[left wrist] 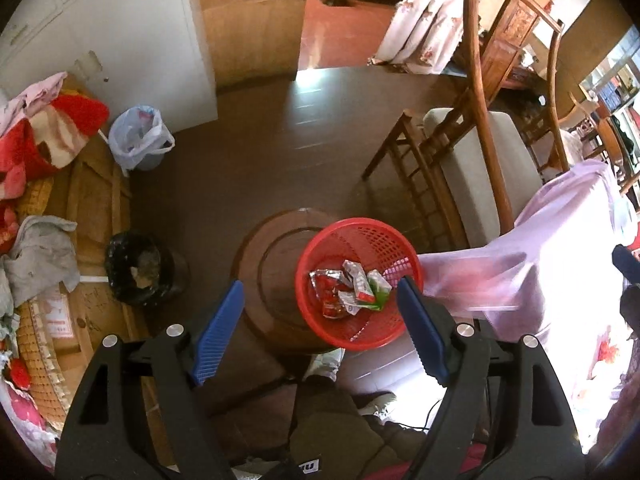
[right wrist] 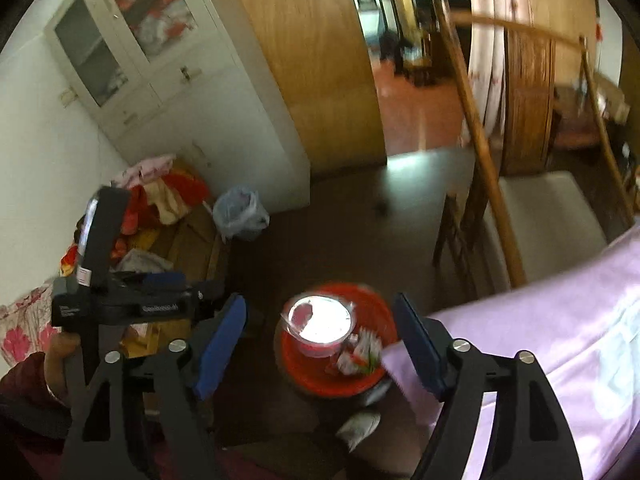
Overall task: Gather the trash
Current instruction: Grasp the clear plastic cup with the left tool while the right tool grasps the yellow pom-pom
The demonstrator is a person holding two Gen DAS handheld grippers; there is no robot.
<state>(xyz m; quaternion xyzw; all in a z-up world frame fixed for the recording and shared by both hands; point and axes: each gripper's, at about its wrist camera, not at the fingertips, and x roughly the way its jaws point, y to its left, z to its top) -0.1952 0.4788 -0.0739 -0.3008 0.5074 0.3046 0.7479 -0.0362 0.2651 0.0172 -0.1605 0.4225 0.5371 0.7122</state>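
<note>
Left wrist view: the left gripper [left wrist: 320, 334] hangs above the red basket [left wrist: 394, 236], its two blue ribbed fingers [left wrist: 216, 336] spread wide with nothing between them.
Right wrist view: the right gripper [right wrist: 322, 350] hangs over the same red basket [right wrist: 308, 376], its blue fingers [right wrist: 420, 348] spread apart and empty; this view is motion-blurred.
Writing: print on the wrappers [left wrist: 348, 288] and a white line of lettering on the black body of the left gripper [right wrist: 160, 309] are both too small to read.
Trash location: crumpled red-and-white and green-and-white wrappers lie on the basket floor; in the right wrist view a clear round plastic cup [right wrist: 318, 326] shows over the basket beside the wrappers [right wrist: 358, 354], and whether it rests inside cannot be told.
Materials: the basket is round perforated red plastic, standing on a round dark wooden stool [left wrist: 272, 276].
Count: two other bins stand on the floor, one lined with a black bag [left wrist: 138, 268], one with a pale blue bag [left wrist: 138, 138].
Surroundings: lilac cloth [left wrist: 532, 256] hangs just beside the basket; a wooden chair [left wrist: 484, 128] stands beyond it.
</note>
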